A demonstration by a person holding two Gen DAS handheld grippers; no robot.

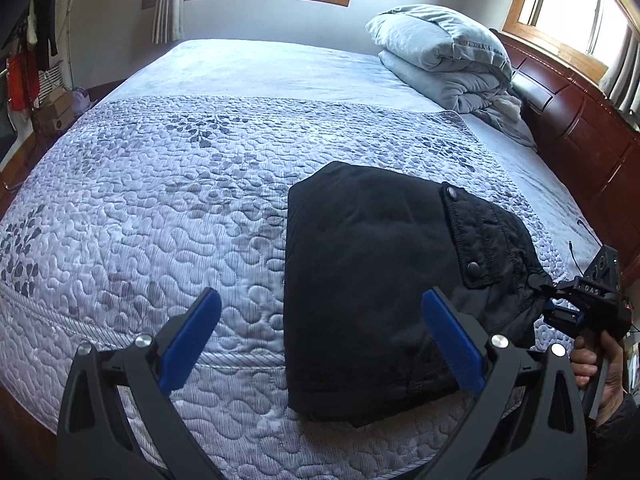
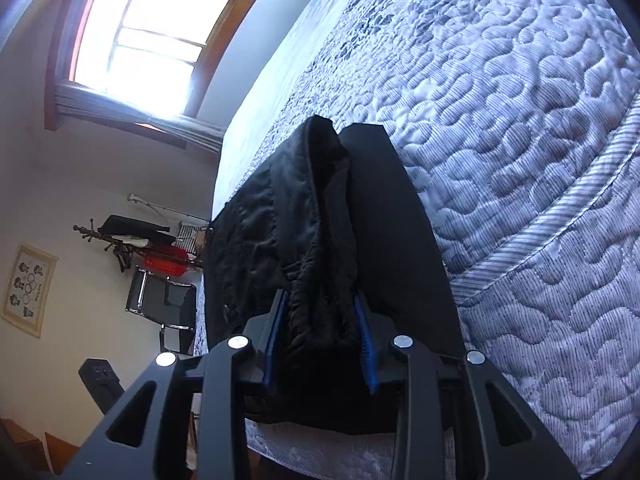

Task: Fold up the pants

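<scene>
The black pants (image 1: 380, 260) lie folded into a thick packet on the quilted grey bedspread (image 1: 160, 200), near the bed's front edge. A snap-buttoned flap (image 1: 472, 240) shows on top at the right. My left gripper (image 1: 320, 294) hovers open over the packet's left edge, its blue pads wide apart with nothing between them. My right gripper (image 1: 548, 300) is at the packet's right end, held by a hand (image 1: 600, 368). In the right wrist view my right gripper (image 2: 320, 300) is shut on a bunched fold of the pants (image 2: 256, 232), with cloth filling the gap between the pads.
A folded grey duvet (image 1: 444, 56) sits at the far right of the bed against the wooden headboard (image 1: 580, 128). The bed's front edge (image 1: 240, 452) drops off just below the pants. A black chair (image 2: 168, 300) and coat rack (image 2: 120, 240) stand beyond the bed's far side.
</scene>
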